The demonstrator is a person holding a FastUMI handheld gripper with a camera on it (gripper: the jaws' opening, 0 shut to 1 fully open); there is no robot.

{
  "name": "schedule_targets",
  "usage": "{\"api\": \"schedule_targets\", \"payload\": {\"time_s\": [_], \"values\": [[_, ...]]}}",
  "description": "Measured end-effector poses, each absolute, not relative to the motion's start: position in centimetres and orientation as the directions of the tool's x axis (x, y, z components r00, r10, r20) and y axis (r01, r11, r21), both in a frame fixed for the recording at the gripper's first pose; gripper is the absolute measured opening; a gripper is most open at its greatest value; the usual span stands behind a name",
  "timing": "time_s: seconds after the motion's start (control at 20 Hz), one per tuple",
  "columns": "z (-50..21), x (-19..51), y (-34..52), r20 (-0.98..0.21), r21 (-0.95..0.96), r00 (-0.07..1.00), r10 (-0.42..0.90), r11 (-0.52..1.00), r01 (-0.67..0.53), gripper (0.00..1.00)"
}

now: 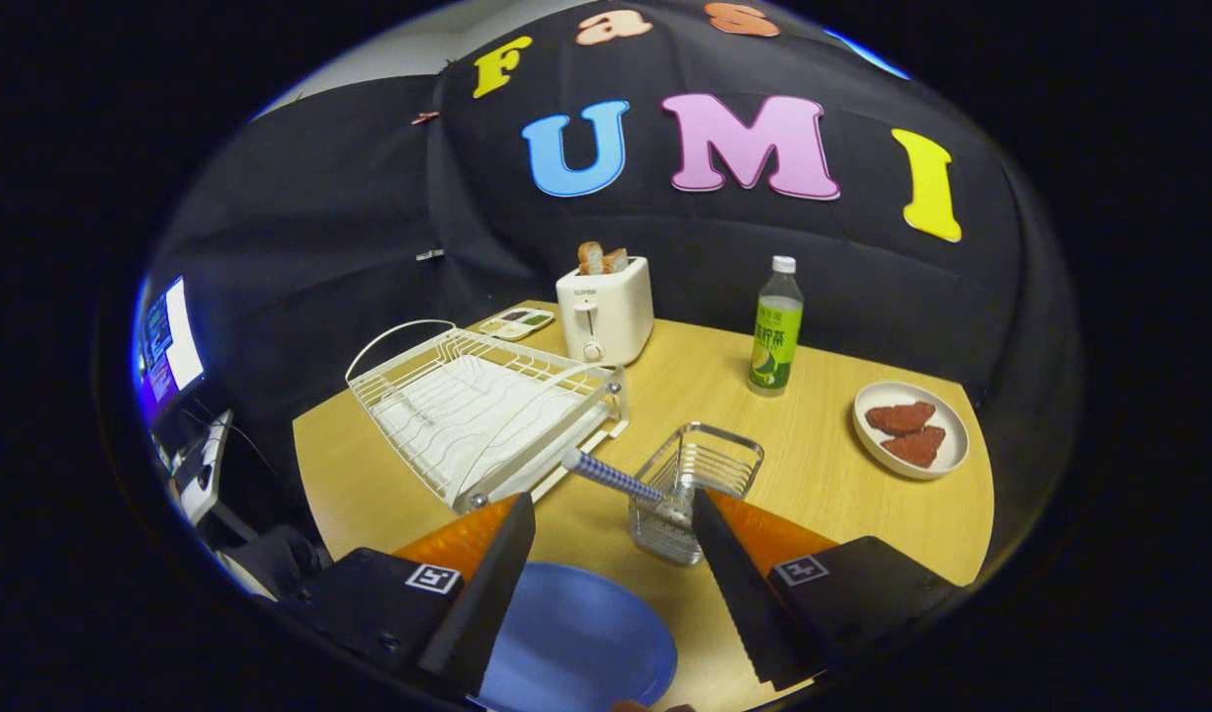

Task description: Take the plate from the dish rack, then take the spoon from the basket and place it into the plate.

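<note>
Resting in the wire basket just ahead of the gripper, the spoon leaned with its checked handle up and angled out over the basket's rim toward the space between the spread fingers, its bowl down among the wires. The fingers stood apart and held nothing. The blue plate already lay flat on the table, close beneath and between the fingers, clear of the dish rack; the spoon step appeared to be the one in hand. Judged from its look, the spoon was light, stiff and slim, with a smooth handle that could pivot or slip in a loose pinch; the raised handle, above the rim, offered the plainest hold. The basket looked light too and might lift or slide if the bowl caught in its wires. The dish rack stood ahead of the near-left finger, close beside the handle's tip, leaving little room on that side. Beyond stood a toaster with bread, a bottle and a white dish of brown pieces, all well apart from the basket.
</note>
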State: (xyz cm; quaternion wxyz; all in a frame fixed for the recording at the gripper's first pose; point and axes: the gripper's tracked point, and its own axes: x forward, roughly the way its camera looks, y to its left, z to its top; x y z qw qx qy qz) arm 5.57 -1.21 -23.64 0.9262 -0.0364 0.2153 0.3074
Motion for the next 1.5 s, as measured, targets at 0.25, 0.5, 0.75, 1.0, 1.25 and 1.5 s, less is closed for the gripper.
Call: {"api": "schedule_targets", "payload": {"time_s": [0.25, 0.5, 0.75, 1.0, 1.25, 1.5], "values": [[-25.1, 8.7, 0.4, -0.41, -0.1, 0.741, 0.532, 0.782, -0.616, 0.98], [-26.8, 10.7, 1.2, -0.399, -0.181, 0.751, 0.526, 0.758, -0.627, 0.96], [-26.9, 11.4, 2.2, -0.393, -0.151, 0.755, 0.525, 0.773, -0.616, 0.69], [-27.2, 11.8, 2.3, -0.42, -0.187, 0.77, 0.479, 0.785, -0.591, 0.34], [-25.3, 12.8, 0.6, -0.386, -0.229, 0.812, 0.438, 0.807, -0.544, 0.18], [-23.0, 13.4, -1.0, -0.4, -0.175, 0.816, 0.416, 0.84, -0.514, 0.12]]}}
